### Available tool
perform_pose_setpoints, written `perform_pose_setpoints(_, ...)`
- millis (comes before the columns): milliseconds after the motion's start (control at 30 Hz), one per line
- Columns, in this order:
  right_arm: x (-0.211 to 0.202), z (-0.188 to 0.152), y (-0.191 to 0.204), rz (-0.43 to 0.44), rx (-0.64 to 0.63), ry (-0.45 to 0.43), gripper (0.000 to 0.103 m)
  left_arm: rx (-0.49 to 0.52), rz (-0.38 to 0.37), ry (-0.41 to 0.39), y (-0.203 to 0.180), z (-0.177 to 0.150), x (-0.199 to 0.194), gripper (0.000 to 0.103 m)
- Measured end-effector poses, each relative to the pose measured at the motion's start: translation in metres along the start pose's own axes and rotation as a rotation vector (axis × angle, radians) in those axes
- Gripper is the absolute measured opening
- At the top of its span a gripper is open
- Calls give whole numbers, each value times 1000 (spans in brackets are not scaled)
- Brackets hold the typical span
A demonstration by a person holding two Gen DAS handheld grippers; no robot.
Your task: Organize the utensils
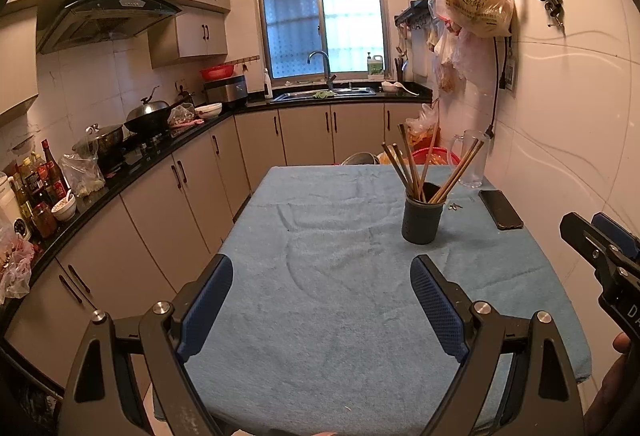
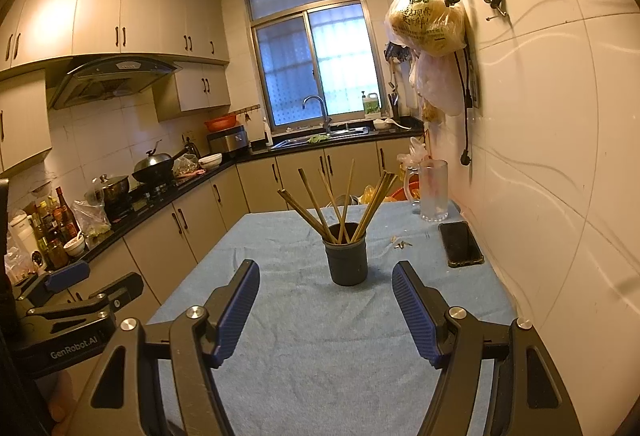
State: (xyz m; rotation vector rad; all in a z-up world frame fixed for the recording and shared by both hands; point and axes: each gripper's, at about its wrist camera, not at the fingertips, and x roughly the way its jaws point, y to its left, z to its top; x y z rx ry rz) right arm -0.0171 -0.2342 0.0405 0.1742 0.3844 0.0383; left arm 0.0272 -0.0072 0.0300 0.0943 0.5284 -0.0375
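A dark round utensil holder [image 1: 422,214] stands on the blue towel-covered table [image 1: 320,276], right of the middle. Several wooden chopsticks [image 1: 412,164] stand in it, fanned out. It also shows in the right wrist view [image 2: 346,254] with the chopsticks [image 2: 340,200]. My left gripper [image 1: 322,276] is open and empty, above the near part of the table, short of the holder. My right gripper [image 2: 326,286] is open and empty, just in front of the holder. The right gripper shows at the right edge of the left wrist view [image 1: 600,240].
A black phone [image 1: 500,209] lies by the right wall, with a clear glass mug [image 1: 470,158] behind it and small bits [image 2: 402,244] beside the holder. Plastic bags [image 1: 476,0] hang on the wall. The kitchen counter [image 1: 120,176] with pots and bottles runs along the left.
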Motion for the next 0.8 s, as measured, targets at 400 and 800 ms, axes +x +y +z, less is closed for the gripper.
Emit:
perform_pose_setpoints(400,1,4,-1,-1,-14,-10,72,-8,-7,-22,4,2,-3,91)
perform_pose_setpoints(800,13,2,-6,-4,-6,22,73,13,-26,-49,-3,-2,14,91)
